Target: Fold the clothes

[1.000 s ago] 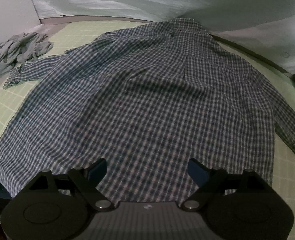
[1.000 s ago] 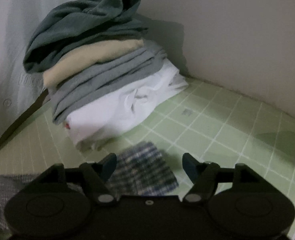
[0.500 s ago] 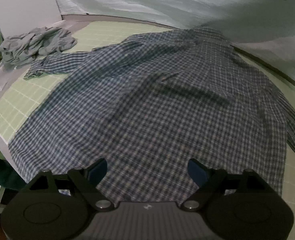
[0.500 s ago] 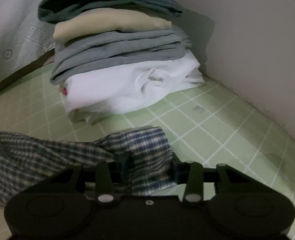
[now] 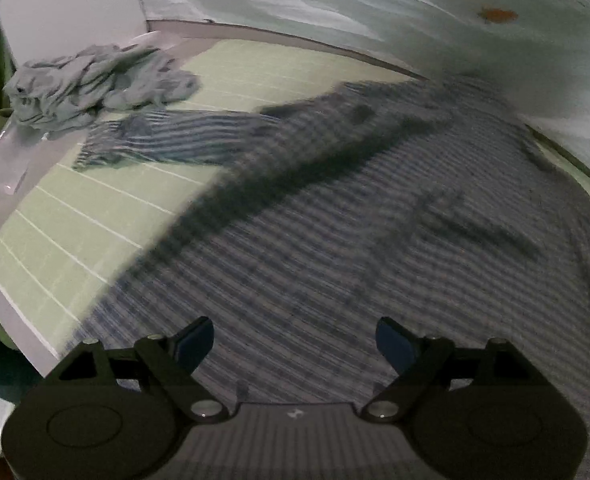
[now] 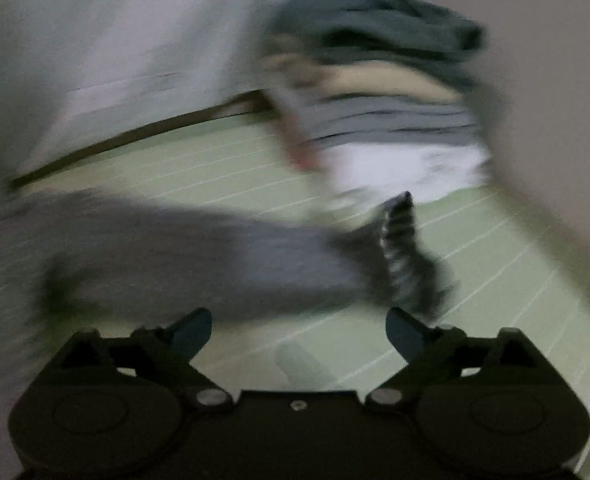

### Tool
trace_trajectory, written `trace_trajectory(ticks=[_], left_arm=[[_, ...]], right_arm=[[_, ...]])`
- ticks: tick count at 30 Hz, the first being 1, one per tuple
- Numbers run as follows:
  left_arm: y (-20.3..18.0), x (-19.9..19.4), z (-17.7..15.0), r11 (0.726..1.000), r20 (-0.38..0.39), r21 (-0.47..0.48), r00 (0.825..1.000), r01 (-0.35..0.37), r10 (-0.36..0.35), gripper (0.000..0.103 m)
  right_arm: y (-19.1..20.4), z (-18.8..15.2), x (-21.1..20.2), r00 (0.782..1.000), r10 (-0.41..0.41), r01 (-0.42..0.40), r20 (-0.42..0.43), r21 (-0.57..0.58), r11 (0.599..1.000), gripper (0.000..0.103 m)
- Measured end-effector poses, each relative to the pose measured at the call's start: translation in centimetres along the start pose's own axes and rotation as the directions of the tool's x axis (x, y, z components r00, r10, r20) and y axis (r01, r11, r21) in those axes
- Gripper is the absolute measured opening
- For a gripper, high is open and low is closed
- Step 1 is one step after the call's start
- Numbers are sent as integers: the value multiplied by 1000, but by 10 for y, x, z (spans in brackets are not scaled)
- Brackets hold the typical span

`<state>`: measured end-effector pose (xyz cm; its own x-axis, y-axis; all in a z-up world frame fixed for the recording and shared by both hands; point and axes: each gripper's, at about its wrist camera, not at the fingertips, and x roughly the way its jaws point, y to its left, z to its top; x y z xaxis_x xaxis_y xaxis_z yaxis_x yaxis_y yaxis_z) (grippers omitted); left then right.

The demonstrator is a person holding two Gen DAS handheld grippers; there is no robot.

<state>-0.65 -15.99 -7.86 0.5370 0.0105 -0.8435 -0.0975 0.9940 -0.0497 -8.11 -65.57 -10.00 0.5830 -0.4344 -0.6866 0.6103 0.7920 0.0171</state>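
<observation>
A blue plaid shirt [image 5: 355, 240] lies spread flat on the green grid mat [image 5: 79, 220], one sleeve [image 5: 167, 144] stretched to the left. My left gripper [image 5: 295, 342] hovers open over the shirt's lower part, nothing between its fingers. In the blurred right wrist view, the shirt's other sleeve [image 6: 223, 256] lies across the mat with its cuff [image 6: 403, 248] standing up just beyond the gripper. My right gripper [image 6: 297, 330] has its jaws opening wide, and the space between them is empty, with only mat behind it.
A crumpled grey garment [image 5: 95, 84] lies at the mat's far left corner. A stack of folded clothes [image 6: 387, 100] stands against the wall at the right. A pale sheet [image 5: 375, 12] hangs behind the mat. The mat's edge [image 5: 11, 292] runs down the left.
My right gripper, shut on the sleeve cuff half a second ago, has let it go and pulled back leftward. My left gripper has slid left over the shirt, staying open.
</observation>
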Motion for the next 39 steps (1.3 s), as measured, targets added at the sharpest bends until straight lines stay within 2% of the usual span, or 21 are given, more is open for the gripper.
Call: trace_trajectory(ticks=[4, 7, 10, 13, 15, 20, 27, 29, 30, 33, 34, 35, 38, 39], left_arm=[[71, 16, 33, 998, 27, -53, 999, -16, 17, 88], [132, 31, 55, 992, 35, -126, 999, -28, 33, 88], [185, 50, 77, 980, 15, -193, 998, -53, 57, 88], [230, 69, 97, 967, -9, -245, 998, -65, 65, 88], [248, 82, 108, 963, -16, -263, 999, -53, 50, 88], [257, 116, 132, 968, -20, -249, 999, -30, 26, 88], [253, 151, 157, 983, -27, -180, 999, -26, 22, 86], [251, 156, 158, 988, -24, -152, 1000, -23, 19, 78], [251, 157, 158, 990, -19, -142, 1000, -27, 24, 76], [248, 155, 156, 993, 11, -103, 998, -58, 60, 50], [249, 154, 156, 993, 15, -93, 998, -67, 68, 38], [250, 153, 155, 994, 19, -85, 997, -74, 76, 31], [257, 149, 155, 994, 16, -87, 998, -61, 63, 20], [260, 147, 154, 993, 18, -87, 997, -78, 80, 18]], right_arm=[[90, -42, -30, 991, 130, -131, -43, -12, 991, 100], [151, -69, -40, 980, 180, -183, -89, -34, 982, 100], [195, -89, -44, 977, 180, -186, -117, -42, 982, 100], [221, -103, -46, 976, 157, -159, -148, -1, 987, 100], [231, -107, -46, 978, 128, -127, -165, 14, 992, 100], [249, -111, -42, 982, 34, -34, -186, 7, 999, 102], [264, -109, -36, 981, -42, 46, -192, 15, 999, 103], [268, -107, -34, 981, -45, 49, -189, 18, 999, 103], [270, -107, -34, 981, -47, 52, -190, 20, 998, 103], [272, -107, -35, 981, -49, 54, -188, 23, 998, 103], [272, -108, -35, 982, -49, 54, -184, 23, 998, 103], [273, -109, -35, 982, -49, 54, -181, 22, 998, 103], [273, -110, -36, 984, -47, 51, -172, 21, 998, 103], [273, -110, -36, 984, -47, 51, -169, 20, 999, 103]])
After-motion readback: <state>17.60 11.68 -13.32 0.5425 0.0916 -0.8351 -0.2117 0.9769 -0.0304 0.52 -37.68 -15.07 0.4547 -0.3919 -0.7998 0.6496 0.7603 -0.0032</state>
